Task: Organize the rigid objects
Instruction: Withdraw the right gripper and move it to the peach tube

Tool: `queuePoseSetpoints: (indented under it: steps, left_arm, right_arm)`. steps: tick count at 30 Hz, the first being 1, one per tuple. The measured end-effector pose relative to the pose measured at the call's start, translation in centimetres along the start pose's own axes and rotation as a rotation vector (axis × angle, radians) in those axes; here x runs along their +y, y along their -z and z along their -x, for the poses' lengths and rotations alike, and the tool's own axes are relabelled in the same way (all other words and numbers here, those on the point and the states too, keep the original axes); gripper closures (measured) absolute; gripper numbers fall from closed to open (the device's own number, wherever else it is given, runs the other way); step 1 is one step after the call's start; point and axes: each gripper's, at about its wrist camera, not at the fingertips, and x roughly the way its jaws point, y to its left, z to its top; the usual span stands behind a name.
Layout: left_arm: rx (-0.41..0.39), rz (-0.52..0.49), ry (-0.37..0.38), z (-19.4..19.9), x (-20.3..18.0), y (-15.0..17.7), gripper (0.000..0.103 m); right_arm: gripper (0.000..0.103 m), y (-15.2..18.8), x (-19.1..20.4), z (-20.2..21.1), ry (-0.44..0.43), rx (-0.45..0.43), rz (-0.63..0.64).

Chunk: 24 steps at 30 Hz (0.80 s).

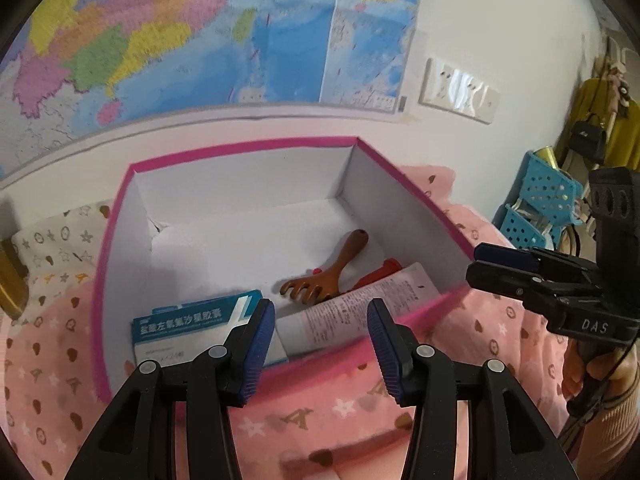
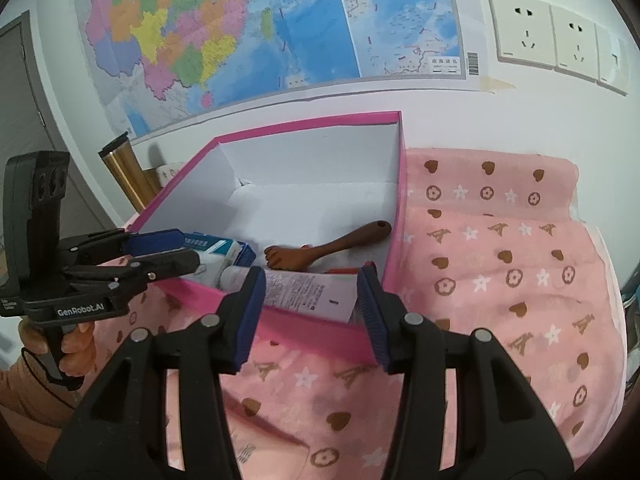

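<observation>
A pink-rimmed white box (image 1: 120, 216) (image 2: 188, 168) stands on the pink patterned cloth. Inside lie a blue-and-white medicine carton (image 1: 188, 324) (image 2: 212, 252), a white tube with pink print (image 1: 360, 304) (image 2: 308, 292), a brown wooden scratcher (image 1: 332, 272) (image 2: 332, 248) and a red item (image 1: 380, 274), partly hidden. My left gripper (image 1: 320, 344) is open and empty, just above the box's near wall; it also shows in the right wrist view (image 2: 176, 248). My right gripper (image 2: 310, 312) is open and empty at the near wall over the tube; it also shows in the left wrist view (image 1: 484, 264).
A map (image 2: 248, 32) and wall sockets (image 2: 552, 36) are on the wall behind. A gold tumbler (image 2: 124, 172) stands left of the box. Blue perforated baskets (image 1: 540, 204) and hanging clothes are at the far right. Pink cloth (image 2: 500, 280) spreads right of the box.
</observation>
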Motion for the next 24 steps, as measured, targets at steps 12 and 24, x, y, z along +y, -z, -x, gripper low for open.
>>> queuePoseSetpoints:
  steps: [12, 24]
  left_arm:
    - [0.002, -0.037, 0.013, 4.3, -0.3, 5.5, 0.043]
    - [0.15, 0.028, 0.056, 2.4, 0.3, 10.4, 0.043]
  right_arm:
    - [0.042, 7.7, 0.7, 2.6, -0.122, 0.096, -0.078]
    - [0.042, 12.6, 1.4, 0.9, -0.122, 0.213, -0.152]
